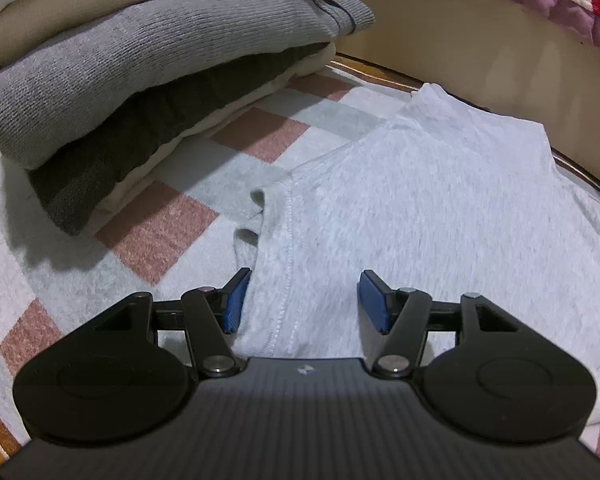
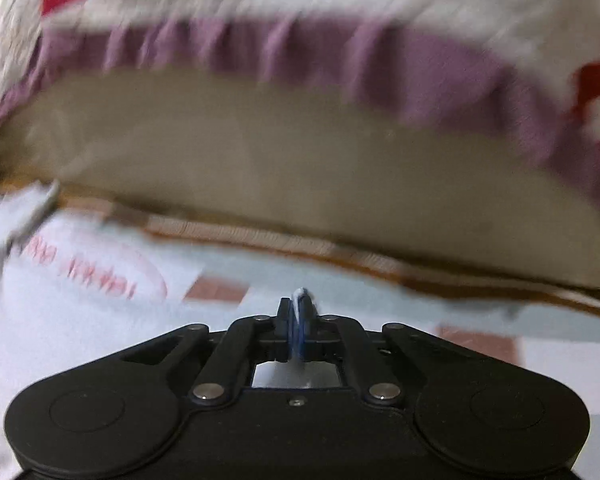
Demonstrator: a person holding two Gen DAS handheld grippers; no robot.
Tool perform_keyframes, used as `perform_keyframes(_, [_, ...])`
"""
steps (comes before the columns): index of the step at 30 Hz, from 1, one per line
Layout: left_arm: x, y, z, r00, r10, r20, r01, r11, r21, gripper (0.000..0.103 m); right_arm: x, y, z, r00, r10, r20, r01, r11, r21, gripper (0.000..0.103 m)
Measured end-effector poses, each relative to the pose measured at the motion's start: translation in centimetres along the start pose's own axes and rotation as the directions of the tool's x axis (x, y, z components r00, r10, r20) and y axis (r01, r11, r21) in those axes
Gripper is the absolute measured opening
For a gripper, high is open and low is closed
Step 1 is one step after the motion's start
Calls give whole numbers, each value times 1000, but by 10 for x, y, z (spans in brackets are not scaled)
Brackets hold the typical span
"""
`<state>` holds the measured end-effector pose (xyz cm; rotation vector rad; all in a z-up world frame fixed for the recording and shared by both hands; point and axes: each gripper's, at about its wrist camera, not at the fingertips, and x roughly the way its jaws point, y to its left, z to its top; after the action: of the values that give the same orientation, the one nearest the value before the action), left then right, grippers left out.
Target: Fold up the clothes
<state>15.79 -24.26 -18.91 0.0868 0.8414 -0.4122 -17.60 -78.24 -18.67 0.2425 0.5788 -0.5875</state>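
Note:
A light grey T-shirt [image 1: 440, 200] lies on the checked cloth, its stitched edge running between my left fingers. My left gripper [image 1: 302, 300] is open just above that edge, blue pads apart, holding nothing. In the right wrist view the same shirt shows at the left with a red print [image 2: 100, 276]. My right gripper [image 2: 299, 320] is shut on a thin fold of the shirt's white-grey fabric [image 2: 300, 294] that sticks up between the pads. This view is blurred by motion.
A stack of folded clothes [image 1: 140, 92], cream, grey and dark, stands at the back left. The pink-and-grey checked cloth [image 1: 160, 232] covers the surface. A beige bed side [image 2: 260, 160] with a purple frilled quilt [image 2: 300, 52] rises close behind.

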Motion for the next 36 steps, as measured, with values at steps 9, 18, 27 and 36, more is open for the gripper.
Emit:
perform_keyframes(9, [-2,8,-2,1000,2,-16,-2,999,-36,58,8,-18,3,986,-89,-142,102,991,90,8])
perform_keyframes(18, [-17,44,-20,961,-275,-22,252,909,-331,58,-114,-41,-65,927,258,-273,-63,824,563,44])
perform_keyframes(27, [-13,64,-44,916,-392,82,353,693,-629,57,-144,-25,-137,882,376,-284,-30,647,761,53])
perform_keyframes(36, [-12,48,-49,910,-406,87,364,680,-637,56,-125,1,-133,974,220,-63,-93,633,768,11])
